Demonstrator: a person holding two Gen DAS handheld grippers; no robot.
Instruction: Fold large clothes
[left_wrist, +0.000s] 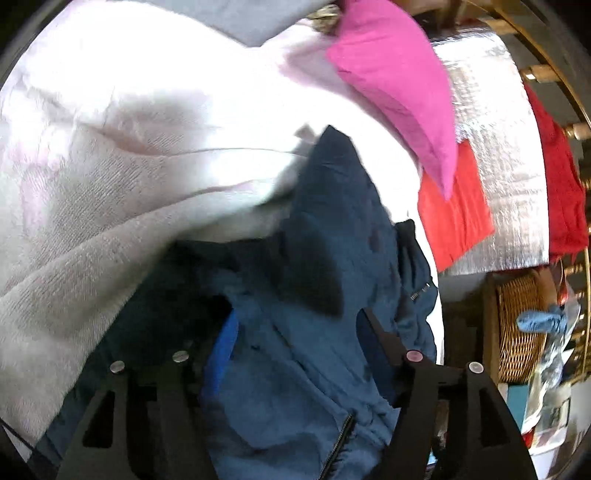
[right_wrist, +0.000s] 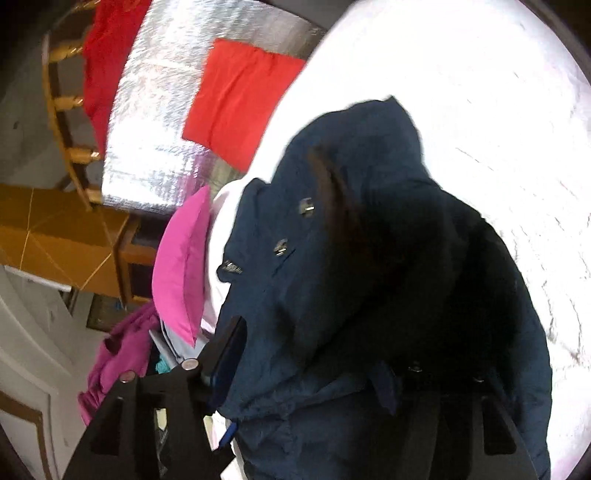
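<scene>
Left wrist view: the left gripper (left_wrist: 295, 332) has its two black fingers spread wide, and the navy jacket (left_wrist: 314, 295) bunches up between them, filling the centre and 6 o'clock; whether the pads actually pinch the cloth cannot be told. A zipper (left_wrist: 341, 446) runs down at 6 o'clock. A pale towel (left_wrist: 92, 184) drapes over the jacket from 9 to 12 o'clock, a pink pillow (left_wrist: 399, 85) sits at 1 o'clock, with an orange-red cloth (left_wrist: 456, 210) just below it lying on a silver foil sheet (left_wrist: 495, 122). A dark red cloth (left_wrist: 561, 192) hangs at 3 o'clock, and a wicker basket (left_wrist: 517, 332) stands at 4 o'clock. Right wrist view: the right gripper (right_wrist: 332, 387) has the jacket (right_wrist: 369, 277) draped over it, the right finger buried under the fabric, so its grip cannot be told; the left finger (right_wrist: 221, 354) shows at 7 o'clock touching the jacket edge. The jacket lies on a bright white surface (right_wrist: 480, 92), metal snaps (right_wrist: 306, 206) near centre. Pink pillow (right_wrist: 181, 269) at 9 o'clock, orange-red cloth (right_wrist: 236, 96) on foil sheet (right_wrist: 159, 110) at 11 o'clock, magenta garment (right_wrist: 118, 362) at 8 o'clock.
</scene>
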